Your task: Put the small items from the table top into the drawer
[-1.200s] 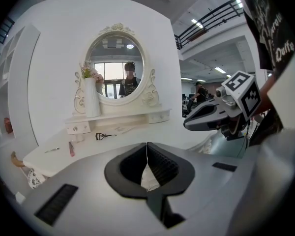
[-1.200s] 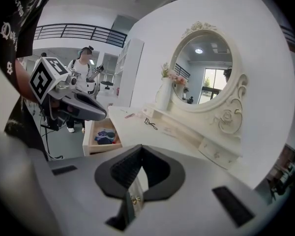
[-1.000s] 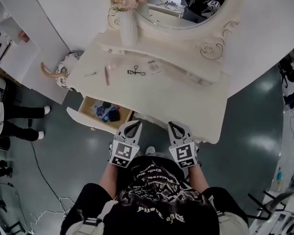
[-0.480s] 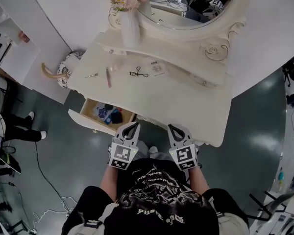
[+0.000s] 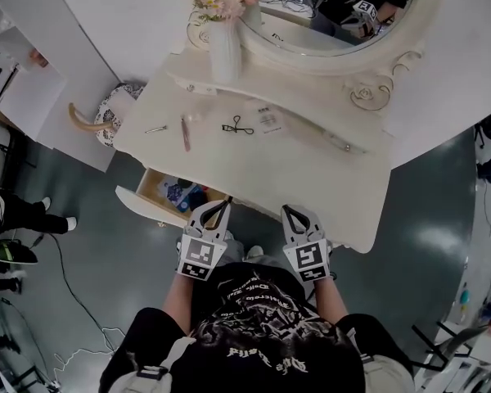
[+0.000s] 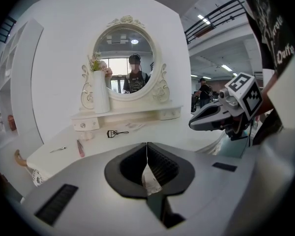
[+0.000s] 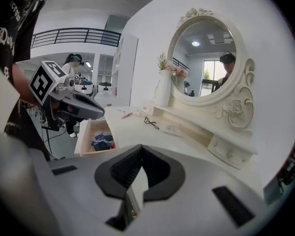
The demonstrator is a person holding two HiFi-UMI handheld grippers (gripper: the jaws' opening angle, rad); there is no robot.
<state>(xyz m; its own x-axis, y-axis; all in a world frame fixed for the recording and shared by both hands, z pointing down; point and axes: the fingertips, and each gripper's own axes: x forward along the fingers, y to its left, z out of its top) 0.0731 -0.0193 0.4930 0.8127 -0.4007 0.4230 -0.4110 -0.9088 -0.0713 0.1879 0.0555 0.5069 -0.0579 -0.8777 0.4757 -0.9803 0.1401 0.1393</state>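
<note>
Risk entry: my left gripper and right gripper, jaws together and empty, sit short of the table; the flat eyelash curler could skid from a pinch.

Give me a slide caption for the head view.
Shut left tongs and right tongs held before a white dressing table; eyelash curler on top, drawer open.

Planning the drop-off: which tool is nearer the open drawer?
Left. The left tool is right beside the drawer, at its corner; the right tool is farther off, at the front edge of the table.
</note>
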